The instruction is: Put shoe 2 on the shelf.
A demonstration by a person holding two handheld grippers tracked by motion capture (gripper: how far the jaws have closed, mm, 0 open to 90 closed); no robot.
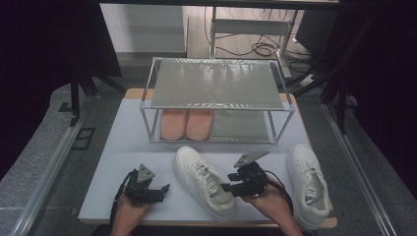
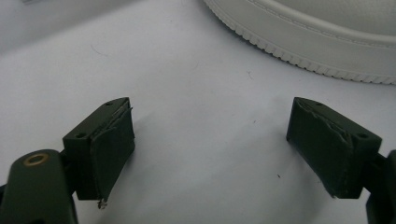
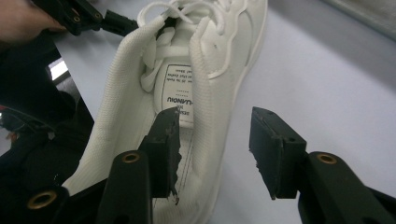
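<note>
A white sneaker (image 1: pixel 204 182) lies in the middle of the white mat, toe toward the rack. My right gripper (image 1: pixel 225 187) is at its heel end. In the right gripper view my right gripper (image 3: pixel 215 116) is open: one jaw stands inside the sneaker (image 3: pixel 187 60), the other outside, with the padded side wall between them and a gap at the outer pad. My left gripper (image 1: pixel 160 191) rests low on the mat left of the sneaker. In its own view my left gripper (image 2: pixel 210 105) is open and empty, the sneaker's ribbed sole (image 2: pixel 317 42) just ahead.
A second white sneaker (image 1: pixel 310 184) lies at the mat's right edge. A two-shelf metal rack (image 1: pixel 216 83) stands at the back, with a pair of pink slippers (image 1: pixel 187 124) on its lower shelf. The mat (image 1: pixel 123 157) ends close to the hands.
</note>
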